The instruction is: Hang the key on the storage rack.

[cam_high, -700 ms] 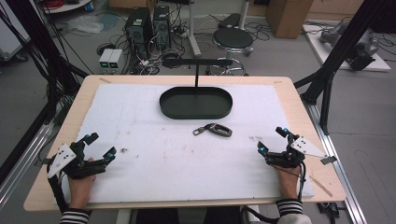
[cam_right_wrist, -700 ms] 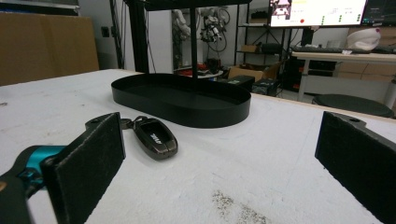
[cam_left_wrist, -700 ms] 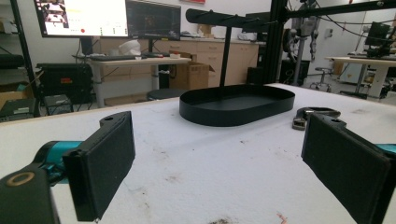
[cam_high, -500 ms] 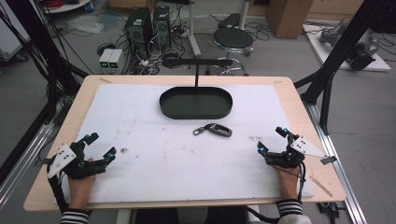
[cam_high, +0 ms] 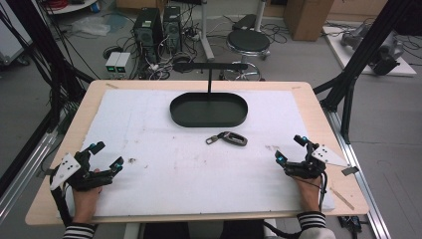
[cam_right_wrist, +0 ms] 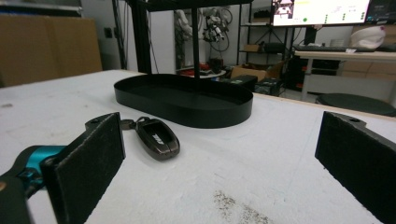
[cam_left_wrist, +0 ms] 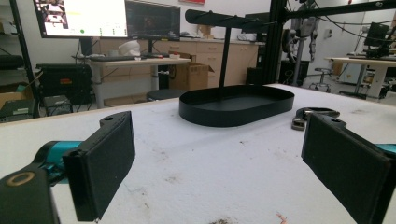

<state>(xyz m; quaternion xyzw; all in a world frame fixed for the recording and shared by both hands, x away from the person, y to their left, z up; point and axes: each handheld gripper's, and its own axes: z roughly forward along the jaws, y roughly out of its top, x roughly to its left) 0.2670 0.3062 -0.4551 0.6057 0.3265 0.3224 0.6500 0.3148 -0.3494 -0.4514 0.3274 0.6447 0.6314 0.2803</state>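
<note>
Both hand-held grippers (cam_high: 104, 155) (cam_high: 289, 148) wide apart-jawed

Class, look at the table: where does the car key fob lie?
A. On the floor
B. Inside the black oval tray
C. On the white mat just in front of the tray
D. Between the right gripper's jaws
C: the key fob rests on the white mat, just outside the black oval tray.

each hand wears a black-and-white striped cuff. left gripper (cam_high: 105, 156) and right gripper (cam_high: 290, 148): black frames, flat black foam-like pads, teal fittings, grey three-cornered plates, black cables; a brass-coloured ring, possibly a screw.
</note>
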